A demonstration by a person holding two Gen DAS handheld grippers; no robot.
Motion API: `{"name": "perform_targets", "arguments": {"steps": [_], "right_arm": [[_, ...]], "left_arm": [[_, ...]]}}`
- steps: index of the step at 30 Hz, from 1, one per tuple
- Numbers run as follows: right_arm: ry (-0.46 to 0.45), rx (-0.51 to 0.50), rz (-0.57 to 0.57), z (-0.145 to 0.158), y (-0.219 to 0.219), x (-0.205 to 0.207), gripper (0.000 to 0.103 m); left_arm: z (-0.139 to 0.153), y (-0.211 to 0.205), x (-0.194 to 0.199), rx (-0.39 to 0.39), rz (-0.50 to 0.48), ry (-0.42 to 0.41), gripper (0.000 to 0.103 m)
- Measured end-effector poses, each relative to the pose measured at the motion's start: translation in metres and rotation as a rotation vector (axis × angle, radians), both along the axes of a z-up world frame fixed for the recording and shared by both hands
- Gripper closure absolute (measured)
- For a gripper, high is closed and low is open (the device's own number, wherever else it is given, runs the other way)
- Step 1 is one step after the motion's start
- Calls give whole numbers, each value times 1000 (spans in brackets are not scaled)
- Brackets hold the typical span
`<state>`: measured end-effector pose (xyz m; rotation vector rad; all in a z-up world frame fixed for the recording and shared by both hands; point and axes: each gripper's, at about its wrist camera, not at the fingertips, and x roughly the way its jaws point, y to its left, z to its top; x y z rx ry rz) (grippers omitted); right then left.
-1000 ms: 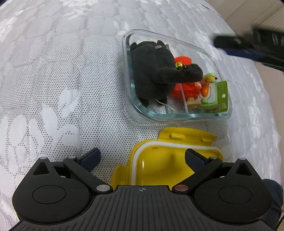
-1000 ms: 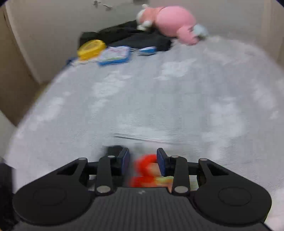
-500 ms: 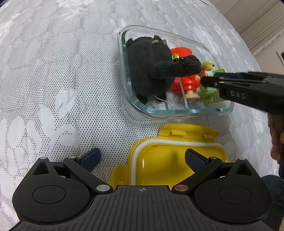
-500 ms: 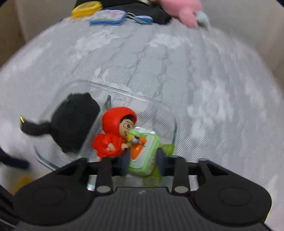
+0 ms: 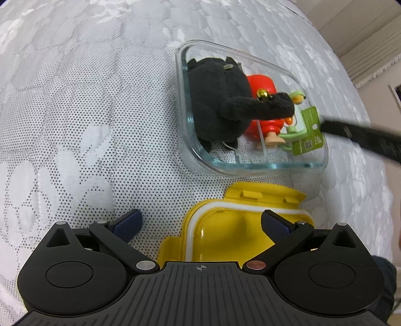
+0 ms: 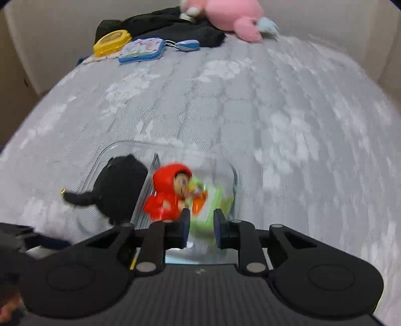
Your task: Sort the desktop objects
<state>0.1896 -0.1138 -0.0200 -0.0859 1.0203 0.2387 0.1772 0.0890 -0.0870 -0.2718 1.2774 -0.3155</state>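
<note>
A clear glass container (image 5: 179,75) (image 6: 120,148) sits on the white quilted cover. It holds a black plush (image 5: 215,100) (image 6: 120,180), a red-hooded figure (image 5: 260,85) (image 6: 165,195) and a green toy with a tag (image 5: 307,135) (image 6: 220,195). My right gripper (image 6: 200,224) (image 5: 351,133) hovers at the container's near wall, jaws closing. The green toy's near edge shows in the gap, and no pad visibly presses on it. Over a yellow lid (image 5: 225,238) lying in front of the container, my left gripper (image 5: 201,220) stands wide open and holds nothing.
At the far edge of the cover lie a pink plush (image 6: 233,15), black clothing (image 6: 175,27), a yellow round case (image 6: 111,42), a blue-and-white case (image 6: 141,50) and a small blue fob (image 6: 186,45). Beige walls border the cover.
My right gripper swung in over the container to the green toy, then drew back slightly while its jaws narrowed. The left gripper and the lid stayed put.
</note>
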Motion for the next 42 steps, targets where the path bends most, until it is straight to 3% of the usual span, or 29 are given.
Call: {"name": "perform_targets", "arguments": {"steps": [3,6,8,9,22,26,29,31,33,36,42], "right_arm": [[-18,-11,1,3,-12,-25,81],[-92,-35,60,8,-9,-45,81],[-105,-21,85,12,-6,-50,74],[-108,-6,82,14,-7,-51,69],[-73,52,-10,5,-30,-45,69],[-25,90,-61,-6,-24,-18,73],[-8,42,-80,-16,-15,0,79],[-21,-21,-72,-19,-7,7,99],[-1,-34,-67,-17,-5,10,100],[29,42,-56,-8,-9,4,102],[-23,-51,25,0,17,-7,102]], "left_arm": [[5,-3,-3,17,15,-32,0],[10,-5,-5,35,47,-49,0],[5,-5,-2,42,74,-39,0],[2,-5,-2,44,86,-28,0],[3,3,-12,51,63,-11,0],[0,5,-9,44,54,-2,0],[-1,6,-9,37,45,0,0],[-1,8,-9,31,41,1,0],[-1,9,-10,26,38,3,0],[0,9,-10,18,33,2,0],[2,8,-13,8,18,1,0]]}}
